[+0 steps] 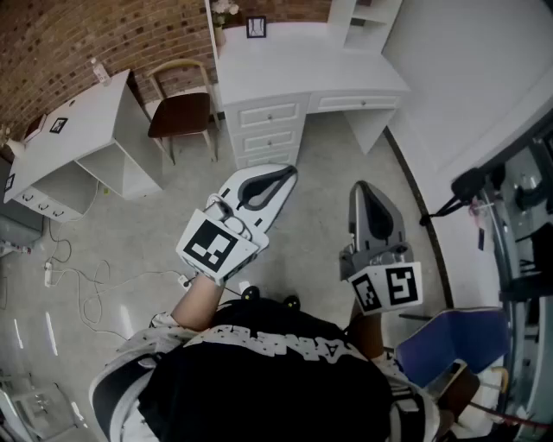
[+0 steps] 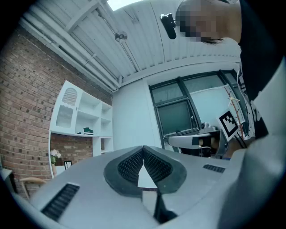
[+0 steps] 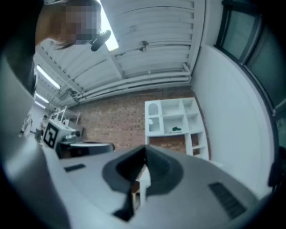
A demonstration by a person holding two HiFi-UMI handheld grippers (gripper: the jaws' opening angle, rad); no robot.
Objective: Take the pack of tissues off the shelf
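Note:
The pack of tissues shows as a small dark green thing (image 2: pixel 88 131) on a middle shelf of the white shelf unit (image 2: pixel 76 116), far off in the left gripper view. In the right gripper view the pack of tissues (image 3: pixel 177 129) lies in a middle compartment of the shelf unit (image 3: pixel 172 118). My left gripper (image 1: pixel 289 173) and right gripper (image 1: pixel 361 186) are held side by side in front of my body, well away from the shelves. The jaws of the left gripper (image 2: pixel 143 148) and of the right gripper (image 3: pixel 145 157) are shut with nothing between them.
A white desk (image 1: pixel 294 60) with drawers stands under the shelf unit, with a picture frame (image 1: pixel 256 27) and flowers on it. A wooden chair (image 1: pixel 180 112) and a second white table (image 1: pixel 69 129) stand to its left. Cables lie on the floor (image 1: pixel 78 276). A blue seat (image 1: pixel 449 341) is at my right.

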